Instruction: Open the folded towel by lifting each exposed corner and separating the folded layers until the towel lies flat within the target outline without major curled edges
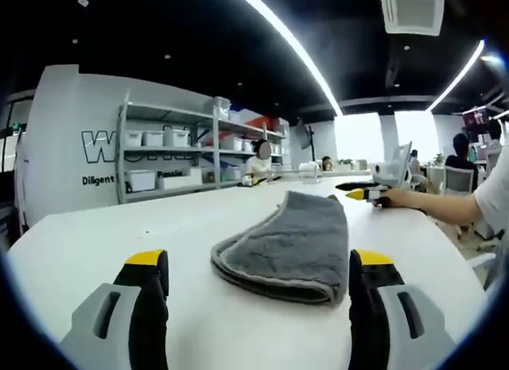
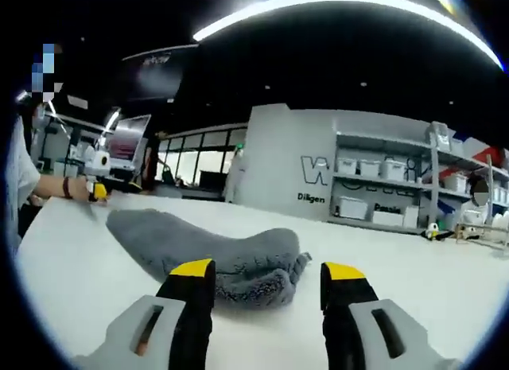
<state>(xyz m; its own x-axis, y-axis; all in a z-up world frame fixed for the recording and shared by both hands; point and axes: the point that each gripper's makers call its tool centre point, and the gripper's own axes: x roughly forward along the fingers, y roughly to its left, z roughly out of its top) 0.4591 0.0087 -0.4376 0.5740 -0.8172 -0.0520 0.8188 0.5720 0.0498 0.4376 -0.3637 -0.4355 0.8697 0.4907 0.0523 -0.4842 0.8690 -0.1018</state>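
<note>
Grey towel lies folded on the white worktop, centre of the left gripper view, rounded fold edge with pale binding toward the camera, upper layer running away to the far side. In the right gripper view the same towel sits lower centre, bunched and rumpled at the near end, a small tuft or corner sticking out at its right side. No target outline can be made out on the worktop in either view.

Left tool: jaws apart, yellow tips flanking the towel's near edge, nothing between them, not touching the cloth as far as can be told. Right tool: jaws also apart, empty, tips just short of the bunched end; contact not certain.

Upper right of the left gripper view: another tool with a yellow tip, held by a hand, rests on the worktop beyond the towel. Shelving with white bins stands against the far wall behind.

Judgement: unfolding not yet begun; this is the approach step, both tools lined up on opposite ends of the towel. Next move likely calls for one tool to come down on an exposed corner of the top layer, pinch only that layer, lift and peel it back while the other steadies the lower layer. Risk: catching both layers at the bunched end
</note>
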